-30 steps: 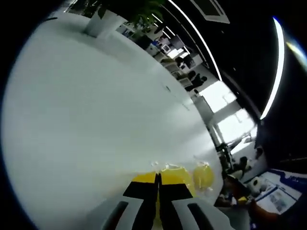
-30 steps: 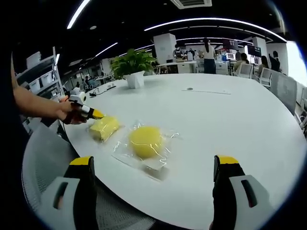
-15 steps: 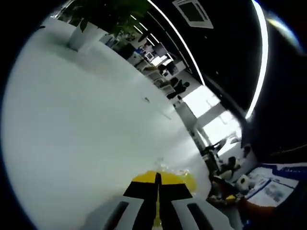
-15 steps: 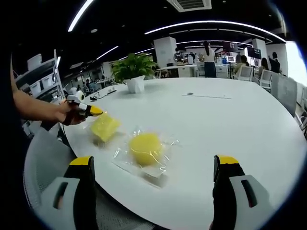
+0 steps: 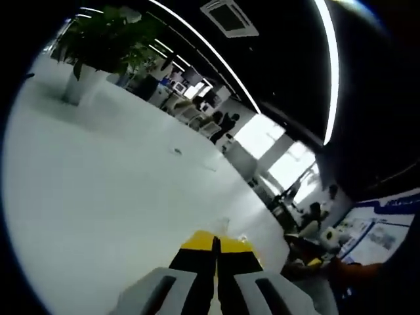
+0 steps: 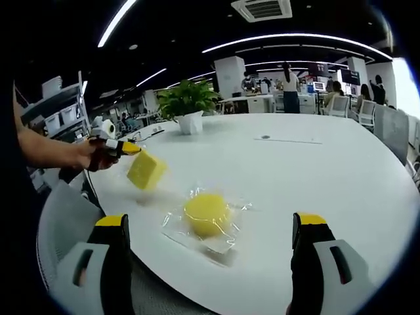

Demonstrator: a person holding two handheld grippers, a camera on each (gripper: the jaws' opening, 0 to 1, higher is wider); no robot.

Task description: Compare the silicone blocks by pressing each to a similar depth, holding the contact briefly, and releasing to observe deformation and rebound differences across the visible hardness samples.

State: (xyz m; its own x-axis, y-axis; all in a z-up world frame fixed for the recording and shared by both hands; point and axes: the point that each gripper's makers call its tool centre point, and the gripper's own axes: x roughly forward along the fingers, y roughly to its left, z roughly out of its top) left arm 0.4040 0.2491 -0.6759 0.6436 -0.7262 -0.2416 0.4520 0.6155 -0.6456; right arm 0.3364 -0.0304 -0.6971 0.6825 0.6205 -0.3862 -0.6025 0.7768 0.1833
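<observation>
right gripper view: right tool (image 6: 210, 262) wide apart, both yellow-tipped jaws rising from the 6 o'clock edge with nothing between them. round yellow silicone block (image 6: 207, 213) lies in a clear bag (image 6: 176, 226) flat on the white desk (image 6: 315, 170), just beyond the jaws toward 12 o'clock. at about 10 o'clock from it, a square yellow silicone block (image 6: 146, 170) hangs tilted above the desk surface, clear of it, with a shadow below. left tool (image 6: 122, 147) comes in from 9 o'clock, held in the person's hand (image 6: 92, 155); its yellow tips meet the upper corner of the square block, pinched on it. whether that block is bagged cannot be told. potted plant (image 6: 187, 105) stands on the desk toward 11 o'clock, well apart from both blocks.

left gripper view: left tool (image 5: 215, 252) jaws pressed together, black with yellow tips, only a thin seam between them. what they hold is hidden behind the tips. desk (image 5: 98, 197) runs off toward 10 o'clock, potted plant (image 5: 98, 49) at the far end.
</observation>
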